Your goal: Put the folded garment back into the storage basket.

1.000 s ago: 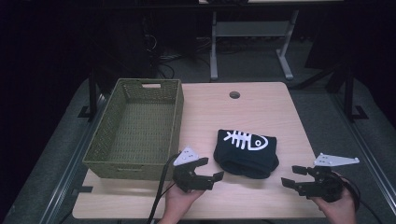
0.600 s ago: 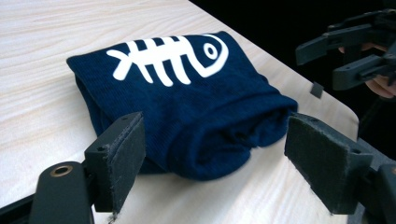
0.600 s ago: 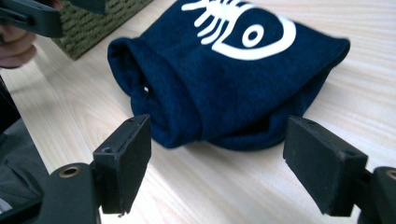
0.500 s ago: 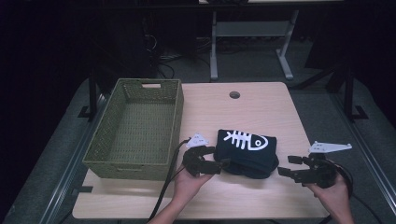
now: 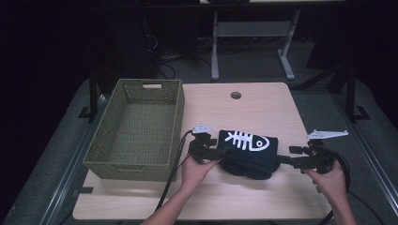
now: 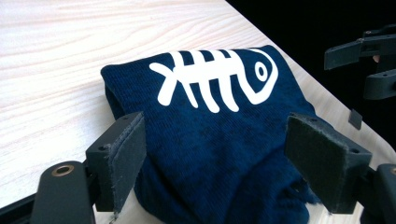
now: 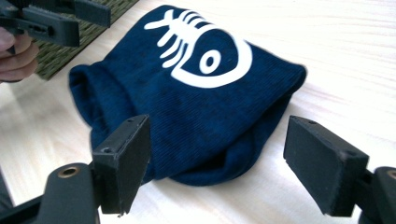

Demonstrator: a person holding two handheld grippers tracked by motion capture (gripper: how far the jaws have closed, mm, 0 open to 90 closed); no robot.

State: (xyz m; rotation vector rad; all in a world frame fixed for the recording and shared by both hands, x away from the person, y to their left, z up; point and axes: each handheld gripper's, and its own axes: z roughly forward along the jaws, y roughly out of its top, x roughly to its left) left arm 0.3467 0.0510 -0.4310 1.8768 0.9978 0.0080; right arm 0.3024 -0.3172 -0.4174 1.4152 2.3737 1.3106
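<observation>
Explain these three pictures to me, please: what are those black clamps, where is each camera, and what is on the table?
A person holds a hand tool in each hand, each with two black padded jaws. The high view looks down on the wooden table. There you see the left gripper, the right gripper, a folded dark blue cloth with a white fish skeleton and an empty green woven basket. The other two pictures come from cameras riding on the grippers. Both have their jaws open at opposite ends of the cloth; nothing is clamped yet.

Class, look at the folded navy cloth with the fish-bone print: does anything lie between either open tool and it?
Nothing visible does. The left tool and right tool flank the navy cloth with jaws open, with bare table around it.
</observation>
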